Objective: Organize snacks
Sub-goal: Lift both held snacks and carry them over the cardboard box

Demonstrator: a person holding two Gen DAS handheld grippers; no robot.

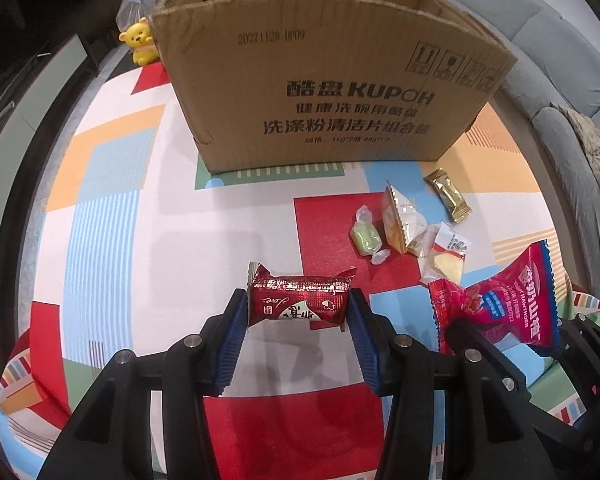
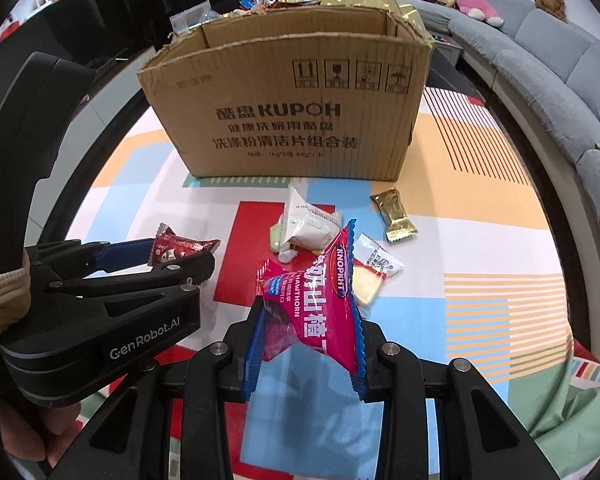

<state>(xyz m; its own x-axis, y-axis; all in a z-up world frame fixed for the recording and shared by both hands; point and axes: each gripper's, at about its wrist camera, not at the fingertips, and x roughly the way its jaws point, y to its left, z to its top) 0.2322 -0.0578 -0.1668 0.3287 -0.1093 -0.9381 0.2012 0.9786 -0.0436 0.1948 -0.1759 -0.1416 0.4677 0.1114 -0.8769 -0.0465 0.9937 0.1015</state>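
Gripping a dark red snack packet (image 1: 298,300) crosswise, the left gripper (image 1: 298,312) has its 2 blue pads pressed against the packet's 2 ends, and the packet hangs clear of the colourful patterned mat (image 1: 140,208) below. Just to its right, the right gripper (image 2: 306,344) is clamped on a pink hawthorn snack bag (image 2: 320,304), whose crimped edges stick up and out past the pads; this bag too is held off the mat. From the right wrist view the left gripper's black body, printed GenRobot.AI, fills the lower left, with part of a hand (image 2: 40,432) under it. Ahead of both tools stands an open brown cardboard box (image 1: 320,92) printed KUPOH, upright on the mat. Between the box and the grippers 4 loose snacks lie close together: a green candy in clear wrap (image 1: 365,236), a white and orange pouch (image 1: 404,220) touching it or nearly so, a clear packet with a yellow piece inside (image 1: 450,252) and, a little apart nearer the box, a gold-wrapped bar (image 1: 448,196). A yellow bear toy (image 1: 140,40) sits left of the box, and a grey sofa (image 1: 560,60) curves along the right.
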